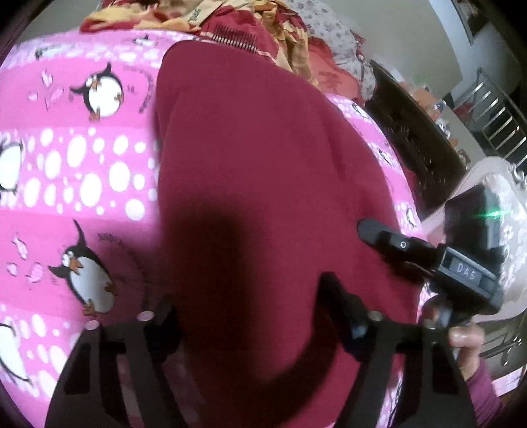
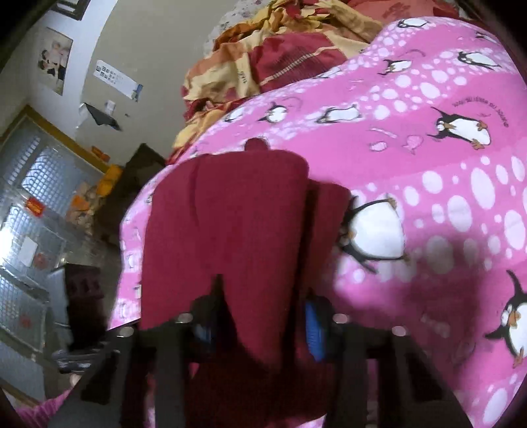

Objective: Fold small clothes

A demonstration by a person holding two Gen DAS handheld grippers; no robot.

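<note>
A dark red garment (image 1: 257, 171) lies spread on a pink penguin-print sheet (image 1: 66, 158). My left gripper (image 1: 250, 316) hovers just over its near part with fingers wide apart and nothing between them. My right gripper (image 1: 372, 230) shows in the left wrist view at the garment's right edge, its finger resting on the cloth. In the right wrist view the garment (image 2: 230, 214) lies folded, and a fold of it sits between the fingers of the right gripper (image 2: 263, 316), whose blue pads (image 2: 313, 332) flank the cloth.
A crumpled red and yellow quilt (image 1: 263, 29) with a zipper lies at the far end of the bed (image 2: 296, 56). The bed edge drops off toward dark furniture (image 1: 411, 138) and a metal rack (image 1: 500, 121). A door and posters show in the right wrist view (image 2: 42, 184).
</note>
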